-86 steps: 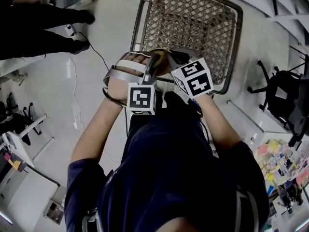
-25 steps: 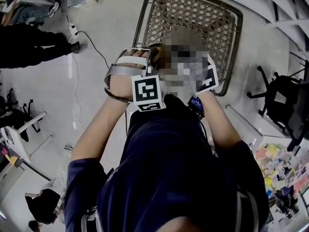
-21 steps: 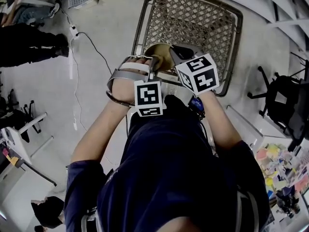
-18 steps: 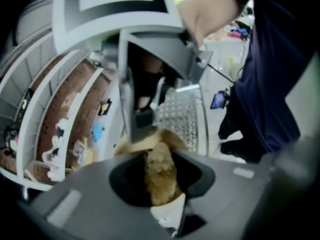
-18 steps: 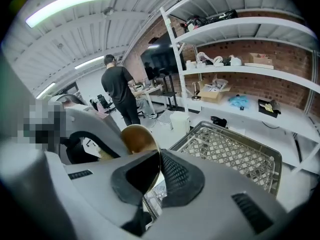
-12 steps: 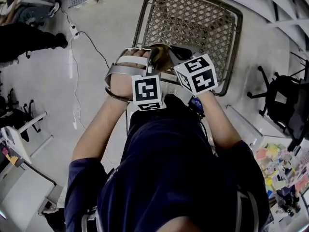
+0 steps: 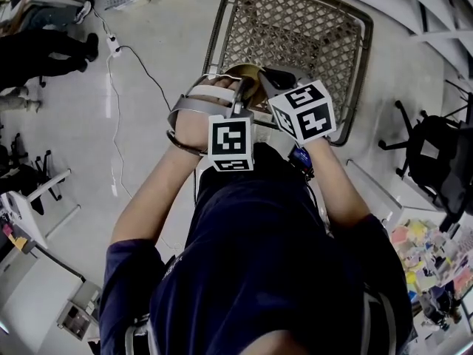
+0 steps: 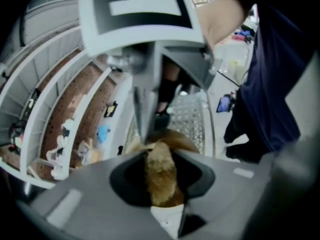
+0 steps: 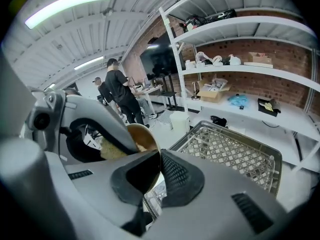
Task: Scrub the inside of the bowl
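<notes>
A brass-coloured metal bowl is held in the air over a wire basket. My right gripper is shut on the bowl's rim, one jaw inside and one outside. My left gripper is shut on a yellow-brown sponge, which presses into the bowl's inside. In the right gripper view the sponge shows under the left gripper's jaw, against the bowl's inner wall. In the head view the left gripper and right gripper meet at the bowl; the marker cubes hide most of the jaws.
A metal mesh basket stands right below and beyond the bowl. White shelves with boxes line a brick wall. People stand at the far left. A black chair is at the right, and a cable runs across the floor.
The left gripper has shifted a little back and forth with the sponge in the bowl. The right gripper and bowl have stayed put. A person at the upper left has walked on.
</notes>
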